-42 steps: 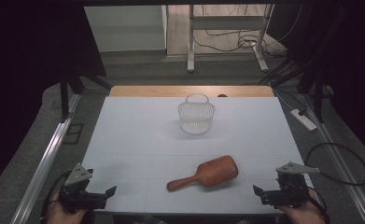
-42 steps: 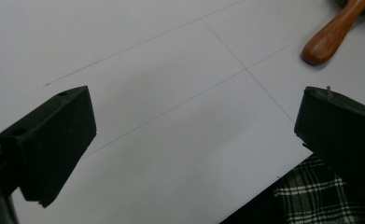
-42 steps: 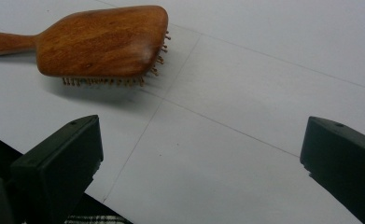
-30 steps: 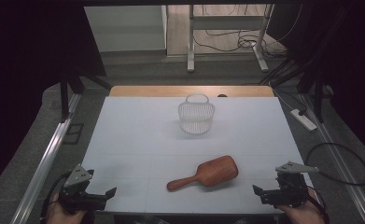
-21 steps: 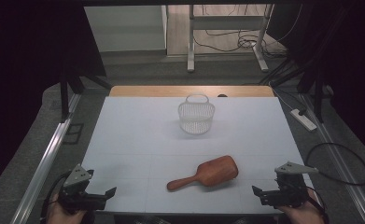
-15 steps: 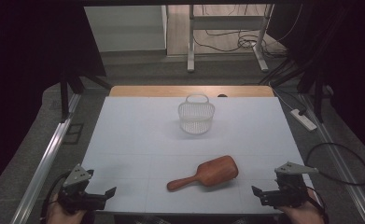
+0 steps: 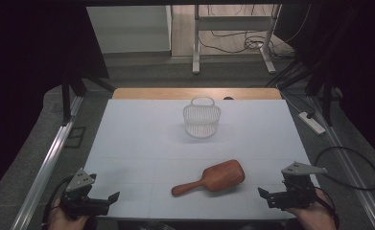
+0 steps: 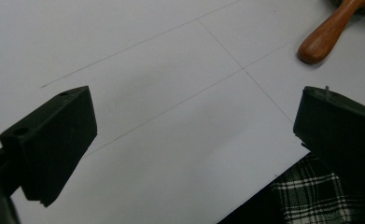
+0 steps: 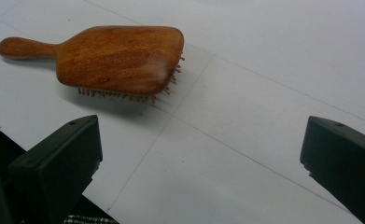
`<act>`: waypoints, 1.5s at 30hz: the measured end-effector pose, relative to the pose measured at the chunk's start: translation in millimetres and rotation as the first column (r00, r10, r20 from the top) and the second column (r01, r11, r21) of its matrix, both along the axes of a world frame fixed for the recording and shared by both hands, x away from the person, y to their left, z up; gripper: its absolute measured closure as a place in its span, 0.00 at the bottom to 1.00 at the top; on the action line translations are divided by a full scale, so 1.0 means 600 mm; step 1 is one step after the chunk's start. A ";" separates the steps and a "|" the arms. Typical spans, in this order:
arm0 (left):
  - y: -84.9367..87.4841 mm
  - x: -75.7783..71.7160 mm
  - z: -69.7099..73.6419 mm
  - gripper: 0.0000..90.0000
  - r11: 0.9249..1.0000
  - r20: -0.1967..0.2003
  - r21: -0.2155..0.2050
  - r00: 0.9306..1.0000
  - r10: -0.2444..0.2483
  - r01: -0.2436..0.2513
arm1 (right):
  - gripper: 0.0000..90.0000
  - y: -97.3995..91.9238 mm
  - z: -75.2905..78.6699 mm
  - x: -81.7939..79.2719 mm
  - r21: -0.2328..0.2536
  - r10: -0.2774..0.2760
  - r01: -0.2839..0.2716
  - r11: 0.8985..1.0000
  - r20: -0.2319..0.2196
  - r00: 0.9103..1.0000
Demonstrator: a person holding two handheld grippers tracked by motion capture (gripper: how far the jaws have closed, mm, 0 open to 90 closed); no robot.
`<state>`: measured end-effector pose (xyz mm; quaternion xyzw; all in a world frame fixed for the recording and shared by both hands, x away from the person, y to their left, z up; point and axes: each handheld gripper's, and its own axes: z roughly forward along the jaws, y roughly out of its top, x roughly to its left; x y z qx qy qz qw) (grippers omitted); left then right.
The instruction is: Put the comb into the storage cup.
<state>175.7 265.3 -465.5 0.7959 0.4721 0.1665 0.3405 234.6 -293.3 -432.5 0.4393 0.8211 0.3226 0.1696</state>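
Observation:
A wooden paddle hairbrush (image 7: 211,178) lies bristles down on the white table top (image 7: 142,139), near the front edge, handle pointing left. Its handle end (image 8: 327,32) shows at the top right of the left gripper view, and the whole hairbrush (image 9: 105,58) lies ahead and left in the right gripper view. A white wire basket (image 7: 202,117) stands upright toward the back centre. My left gripper (image 7: 109,199) rests at the front left corner, open and empty. My right gripper (image 7: 265,193) sits at the front right, open and empty, a short way right of the brush head.
A wooden strip (image 7: 194,93) runs along the table's far edge. A power strip (image 7: 312,122) and cables lie on the floor to the right. A metal rail (image 7: 51,163) runs along the left side. Plaid cloth (image 8: 320,205) shows below the table's front edge.
The right gripper has crept slightly left toward the brush. The left gripper, the brush and the basket have stayed put.

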 end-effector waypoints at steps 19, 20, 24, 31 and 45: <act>-0.001 0.001 0.000 0.01 1.000 -0.003 0.007 1.000 -0.004 0.004 | 0.00 0.017 0.011 0.026 0.023 0.056 -0.056 0.998 -0.012 0.998; -0.001 0.001 0.000 0.01 1.000 -0.004 0.008 1.000 -0.004 0.004 | 0.00 0.018 0.012 0.027 0.024 0.057 -0.057 0.998 -0.013 0.998; -0.002 0.002 0.000 0.01 1.000 -0.005 0.009 1.000 -0.003 0.003 | 0.00 0.024 0.013 0.033 0.005 0.064 -0.064 0.998 -0.013 0.998; -0.002 0.002 -0.001 0.01 1.000 -0.007 0.012 1.000 -0.002 0.002 | 0.00 0.032 0.013 0.040 -0.015 0.076 -0.077 0.997 -0.024 0.997; -0.003 0.003 -0.001 0.01 1.000 -0.011 0.018 1.000 -0.004 0.004 | 0.00 0.061 0.008 0.060 -0.047 0.112 -0.114 0.992 -0.052 0.992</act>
